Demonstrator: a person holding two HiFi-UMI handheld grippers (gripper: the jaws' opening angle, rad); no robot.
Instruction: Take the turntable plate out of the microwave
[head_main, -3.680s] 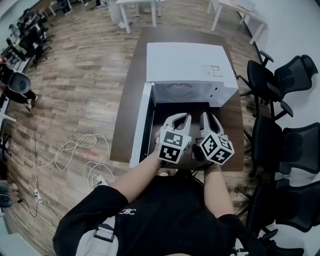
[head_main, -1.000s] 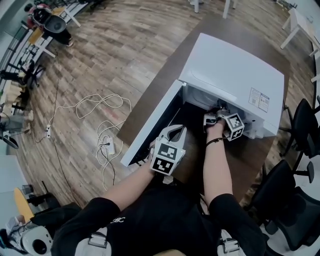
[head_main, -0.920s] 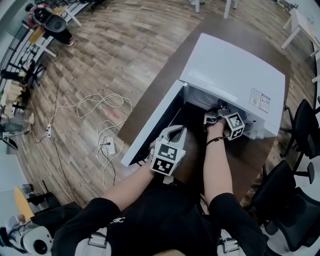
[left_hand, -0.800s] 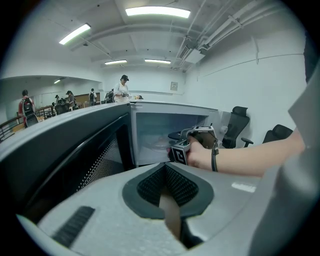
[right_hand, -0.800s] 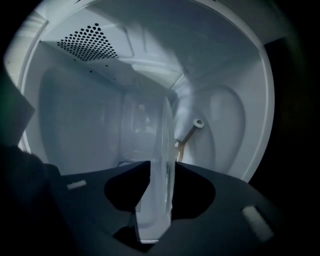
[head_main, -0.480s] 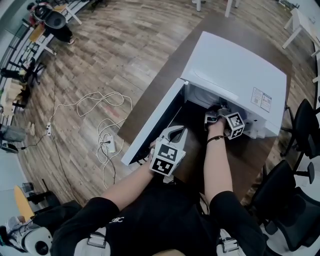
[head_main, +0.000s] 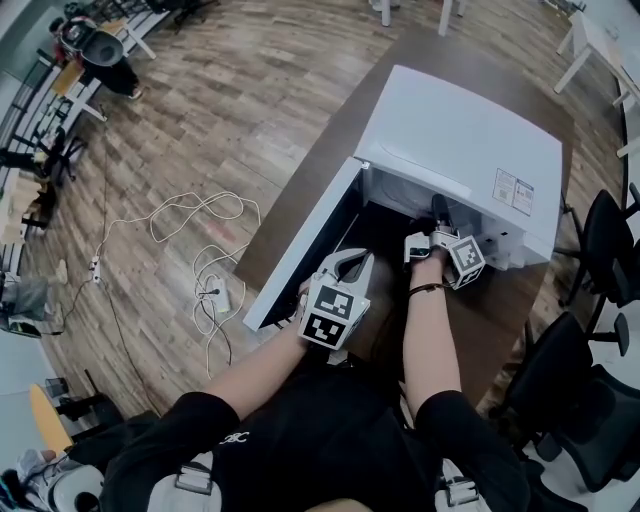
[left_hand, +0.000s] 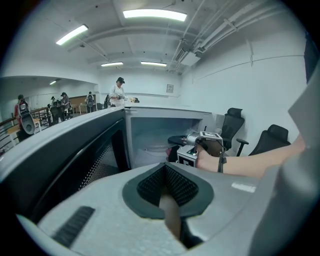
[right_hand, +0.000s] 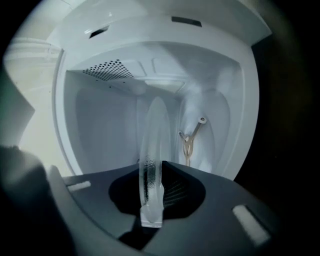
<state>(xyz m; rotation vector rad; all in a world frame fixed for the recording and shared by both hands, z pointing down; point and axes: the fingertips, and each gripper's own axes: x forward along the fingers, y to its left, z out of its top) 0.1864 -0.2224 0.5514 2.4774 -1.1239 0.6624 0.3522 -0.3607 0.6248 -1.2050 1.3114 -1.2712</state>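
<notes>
The white microwave (head_main: 460, 140) stands on a dark table, its door (head_main: 300, 250) swung open to the left. My right gripper (head_main: 437, 215) reaches level into the cavity mouth. In the right gripper view the clear glass turntable plate (right_hand: 152, 145) runs edge-on between the pads of my right gripper (right_hand: 150, 200), which grip its rim. Those jaws are opening slightly, with the plate still between them. My left gripper (head_main: 348, 262) hangs in front of the door, shut and empty, and its own view shows the right gripper (left_hand: 180, 141) at the cavity.
A three-armed turntable support (right_hand: 190, 135) lies inside the white cavity behind the plate. Black office chairs (head_main: 600, 250) stand to the right of the table. White cables (head_main: 200, 240) trail over the wooden floor on the left.
The right gripper has closed on the plate's rim and drawn back a little from the cavity. The left gripper has stayed where it was.
</notes>
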